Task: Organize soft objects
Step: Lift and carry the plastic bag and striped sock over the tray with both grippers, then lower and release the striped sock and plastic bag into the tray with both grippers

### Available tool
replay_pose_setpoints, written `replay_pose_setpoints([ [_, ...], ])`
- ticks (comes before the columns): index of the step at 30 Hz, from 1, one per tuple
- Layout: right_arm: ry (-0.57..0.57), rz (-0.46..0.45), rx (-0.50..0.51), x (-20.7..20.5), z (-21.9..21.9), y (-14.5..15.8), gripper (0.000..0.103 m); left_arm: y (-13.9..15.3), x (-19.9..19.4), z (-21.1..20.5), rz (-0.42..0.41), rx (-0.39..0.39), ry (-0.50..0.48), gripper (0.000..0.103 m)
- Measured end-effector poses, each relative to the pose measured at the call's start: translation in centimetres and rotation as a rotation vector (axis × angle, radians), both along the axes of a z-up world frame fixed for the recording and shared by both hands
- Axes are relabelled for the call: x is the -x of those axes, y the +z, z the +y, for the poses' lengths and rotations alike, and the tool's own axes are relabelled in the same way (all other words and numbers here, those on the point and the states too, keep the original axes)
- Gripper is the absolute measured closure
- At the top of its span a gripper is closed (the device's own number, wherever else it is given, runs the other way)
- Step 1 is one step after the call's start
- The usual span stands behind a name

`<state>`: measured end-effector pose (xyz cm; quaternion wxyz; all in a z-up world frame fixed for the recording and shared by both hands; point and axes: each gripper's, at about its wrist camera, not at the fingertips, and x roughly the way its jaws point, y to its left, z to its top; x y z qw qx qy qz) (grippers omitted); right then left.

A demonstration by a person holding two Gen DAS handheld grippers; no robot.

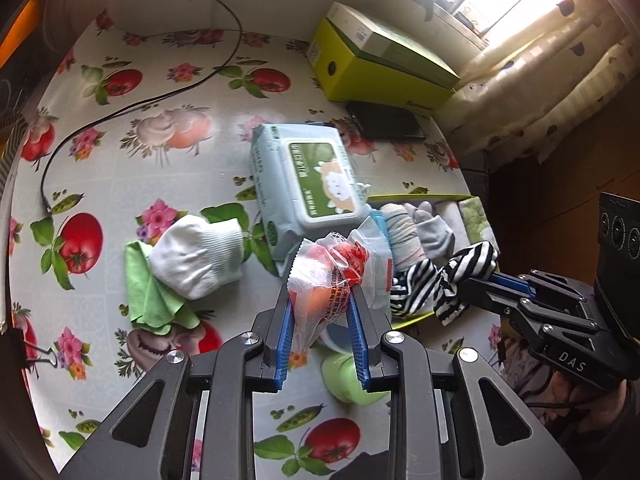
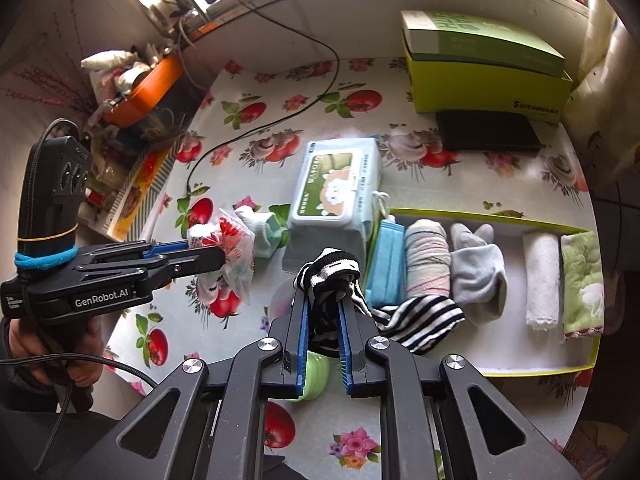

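Note:
My left gripper (image 1: 322, 292) is shut on a clear plastic bag with red print (image 1: 328, 276), held above the table; it also shows in the right wrist view (image 2: 234, 252). My right gripper (image 2: 324, 296) is shut on a black-and-white striped sock (image 2: 416, 316), whose tail hangs over the near edge of the yellow-rimmed tray (image 2: 520, 372). The tray holds a blue mask pack (image 2: 386, 260), a rolled striped sock (image 2: 426, 262), a grey sock (image 2: 478, 272), a white rolled cloth (image 2: 542, 280) and a green towel (image 2: 582, 284). A white sock (image 1: 196, 256) lies on a green cloth (image 1: 148, 300).
A wet-wipes pack (image 1: 304, 184) lies mid-table beside the tray. A yellow-green box (image 1: 380, 68) and a black flat case (image 1: 386, 122) stand at the back. A black cable (image 1: 132, 108) runs across the table. A green cup (image 1: 348, 376) sits under the left gripper.

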<state>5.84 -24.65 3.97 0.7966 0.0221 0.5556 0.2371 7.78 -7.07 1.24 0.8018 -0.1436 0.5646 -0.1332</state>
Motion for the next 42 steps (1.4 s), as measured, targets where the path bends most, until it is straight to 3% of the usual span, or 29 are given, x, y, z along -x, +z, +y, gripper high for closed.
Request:
replay_pose_setpoints([
  [33,-0.383,0.035,0.038,-0.8,-16.0,-3.2,0.090,0.5,-2.7,-9.1,0.002,-0.044,-0.208,0.077],
  [42,-0.426,0.085,0.068,-1.6,-17.7,-5.7,0.090,0.2,-3.4,-10.7,0.011,-0.052,-0.241,0.076],
])
